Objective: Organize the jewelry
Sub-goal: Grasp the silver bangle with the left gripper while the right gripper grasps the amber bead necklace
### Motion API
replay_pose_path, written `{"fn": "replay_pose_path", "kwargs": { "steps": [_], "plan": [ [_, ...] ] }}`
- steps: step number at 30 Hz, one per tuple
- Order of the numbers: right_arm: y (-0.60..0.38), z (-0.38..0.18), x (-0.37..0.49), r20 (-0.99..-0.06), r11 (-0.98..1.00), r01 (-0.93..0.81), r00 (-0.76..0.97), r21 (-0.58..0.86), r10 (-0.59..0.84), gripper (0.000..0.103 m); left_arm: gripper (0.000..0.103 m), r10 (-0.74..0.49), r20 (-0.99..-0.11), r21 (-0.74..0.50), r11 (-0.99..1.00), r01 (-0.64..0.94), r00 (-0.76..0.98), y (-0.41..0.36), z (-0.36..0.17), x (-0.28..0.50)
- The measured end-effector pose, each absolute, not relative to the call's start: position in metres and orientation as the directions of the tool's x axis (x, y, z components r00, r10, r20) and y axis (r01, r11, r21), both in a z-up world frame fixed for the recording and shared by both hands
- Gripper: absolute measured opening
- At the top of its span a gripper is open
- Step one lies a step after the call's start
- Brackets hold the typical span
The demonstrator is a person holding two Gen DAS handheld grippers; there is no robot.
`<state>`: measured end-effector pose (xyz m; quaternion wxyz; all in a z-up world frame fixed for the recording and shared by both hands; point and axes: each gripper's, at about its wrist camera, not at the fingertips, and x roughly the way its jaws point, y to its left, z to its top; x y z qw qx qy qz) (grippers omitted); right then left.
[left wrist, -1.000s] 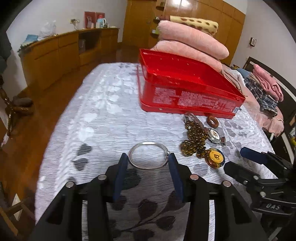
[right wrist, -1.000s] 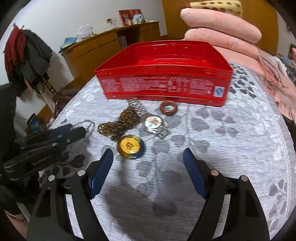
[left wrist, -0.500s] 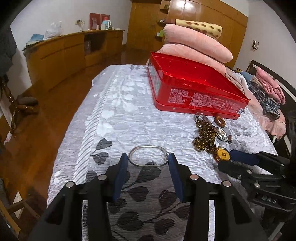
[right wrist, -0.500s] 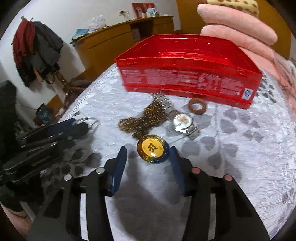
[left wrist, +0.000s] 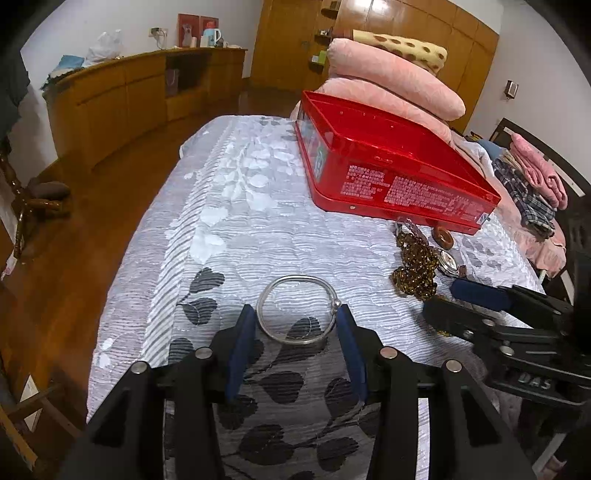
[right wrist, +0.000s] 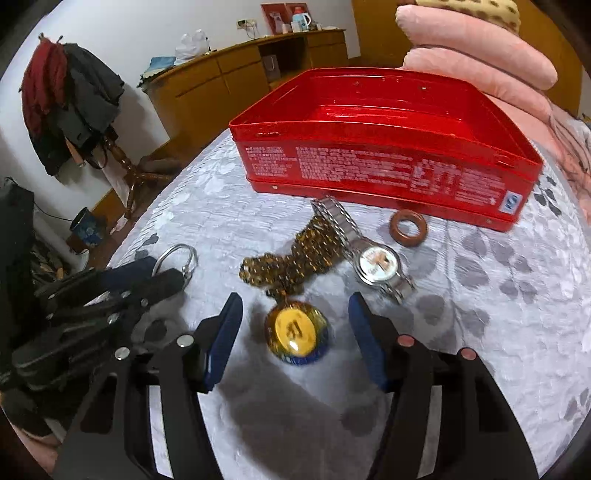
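- Two tools work over the bed (left wrist: pixel 236 221) with its grey leaf-print cover.
- The left tool (left wrist: pixel 297 326) pinches a silver bangle (left wrist: pixel 295 310) between its blue pads, one at each side of the ring.
- The right tool (right wrist: pixel 295 332) is spread, with a yellow pendant (right wrist: pixel 295 332) lying between its pads, untouched.
- At 12 o'clock from the pendant lie a brown bead chain (right wrist: pixel 295 258), a wristwatch (right wrist: pixel 376 264) and a brown ring (right wrist: pixel 408 227).
- Beyond them stands an open red tin (right wrist: pixel 384 170).

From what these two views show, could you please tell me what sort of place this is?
Most likely a home bedroom: a bed with a grey leaf-patterned bedspread, stacked pink pillows, and wooden wardrobe doors behind.
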<state>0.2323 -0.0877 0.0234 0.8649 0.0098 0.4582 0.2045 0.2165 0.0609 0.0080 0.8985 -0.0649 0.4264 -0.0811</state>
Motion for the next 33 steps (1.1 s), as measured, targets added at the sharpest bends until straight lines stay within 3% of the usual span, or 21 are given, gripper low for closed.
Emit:
{"fn": "replay_pose_path", "kwargs": {
  "steps": [7,13,15,22,28,30,32,33],
  "plan": [
    [-0.076,0.017,0.25,-0.793,0.93,-0.328,0.515,0.168,0.325,0.055,0.046,-0.211,-0.754,-0.198,0.976,0.091,0.623,0.061,0.008,0.217],
    [-0.082,0.017,0.252,-0.786,0.927,-0.327,0.517,0.184,0.339,0.036,0.048,-0.21,-0.755,-0.193,0.977,0.095,0.621,0.061,0.009,0.218],
    [-0.086,0.017,0.25,-0.788,0.925,-0.331,0.511,0.188,0.343,0.023,0.048,-0.21,-0.755,-0.193,0.977,0.096,0.621,0.061,0.009,0.218],
    [-0.095,0.022,0.233,-0.794,0.922,-0.342,0.501,0.183,0.344,0.022,0.06,-0.207,-0.763,-0.165,0.978,0.125,0.612,0.052,0.009,0.221],
    [-0.107,0.022,0.221,-0.794,0.911,-0.335,0.473,0.239,0.382,0.026,0.06,-0.198,-0.767,-0.15,0.98,0.129,0.611,0.049,0.008,0.221],
    [-0.107,0.024,0.221,-0.792,0.913,-0.327,0.477,0.244,0.383,0.032,0.06,-0.192,-0.769,-0.141,0.981,0.131,0.61,0.049,0.008,0.222],
    [-0.106,0.026,0.222,-0.788,0.916,-0.318,0.485,0.245,0.379,0.051,0.06,-0.194,-0.769,-0.143,0.981,0.132,0.609,0.05,0.008,0.222],
    [-0.104,0.026,0.223,-0.789,0.918,-0.315,0.487,0.242,0.375,0.052,0.062,-0.195,-0.769,-0.144,0.981,0.132,0.609,0.05,0.008,0.222]
  ]
}}
